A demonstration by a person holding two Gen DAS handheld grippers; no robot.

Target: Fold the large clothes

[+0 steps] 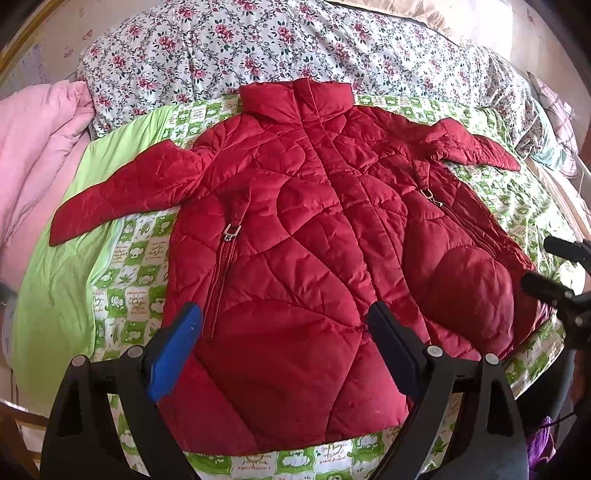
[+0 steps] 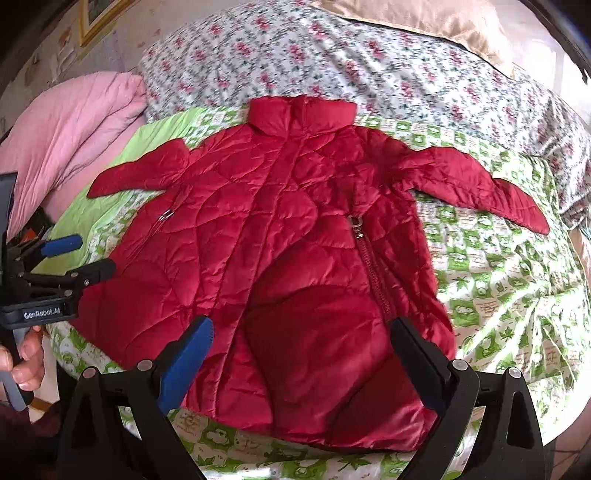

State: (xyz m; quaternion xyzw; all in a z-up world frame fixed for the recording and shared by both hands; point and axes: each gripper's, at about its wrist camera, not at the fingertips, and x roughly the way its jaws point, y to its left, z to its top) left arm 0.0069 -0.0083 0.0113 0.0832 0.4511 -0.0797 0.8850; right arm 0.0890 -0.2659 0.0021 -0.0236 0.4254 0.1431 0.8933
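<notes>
While both claws hang over the near end of the bed, the red quilted jacket (image 1: 295, 221) is lying flat and front-up on the green-and-white patterned quilt (image 1: 136, 258), pretty much centred on it. Its long axis runs straight away from the person: hem closest to them, stand-up collar (image 1: 295, 98) pointing at the far side, where it just reaches the floral duvet (image 1: 221, 44). Front is closed, and you can see a zip pocket with a metal pull on each side of the body. Both sleeves stick out sideways, angled a bit down toward the hem end, so the whole thing makes a sort of squat arrow shape. Left sleeve (image 1: 122, 192) lies out over the quilt on the side of the bunched-up pink blanket (image 1: 40, 155); right sleeve (image 2: 476, 184) reaches out the other way and looks a bit crumpled near the shoulder. The left claw (image 1: 284, 325) is spread wide above the hem, one blue pad and one black, nothing between them. Same deal with the right claw (image 2: 301, 339): wide apart, gripping nothing, over the hem on the right half. From the right camera you can also see fingers on the handle of the left tool. A tan pillow (image 2: 417, 22) sits at the far edge.
</notes>
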